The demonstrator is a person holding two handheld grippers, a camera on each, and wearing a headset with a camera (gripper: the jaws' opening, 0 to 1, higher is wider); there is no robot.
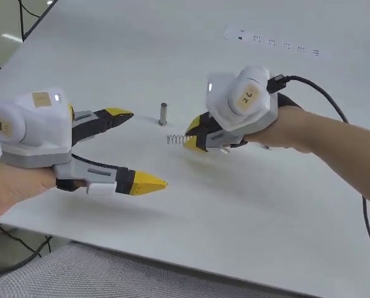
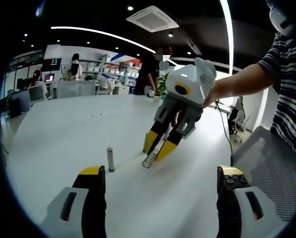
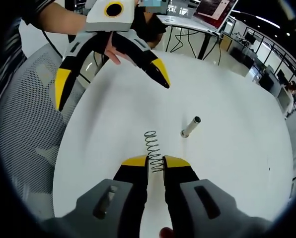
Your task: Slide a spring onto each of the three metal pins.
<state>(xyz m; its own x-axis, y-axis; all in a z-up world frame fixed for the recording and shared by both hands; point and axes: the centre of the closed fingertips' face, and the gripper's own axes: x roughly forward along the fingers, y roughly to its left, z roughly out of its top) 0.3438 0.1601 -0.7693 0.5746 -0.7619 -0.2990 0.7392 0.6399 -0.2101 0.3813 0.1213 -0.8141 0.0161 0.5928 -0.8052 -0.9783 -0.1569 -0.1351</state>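
The left gripper [image 1: 143,149] hangs nearest, jaws spread and empty; beyond it, the right gripper [image 1: 190,138] pinches one end of the spring [image 1: 175,139]. Held so, it may bend or pop free if pushed askew. Its long axis continues the jaws' line, slanting slightly down, free end near the upright metal pin [image 1: 163,114].

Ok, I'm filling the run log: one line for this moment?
right hand-held gripper: shut on small metal coil spring | left hand-held gripper: open, empty | short grey metal pin: upright, bare
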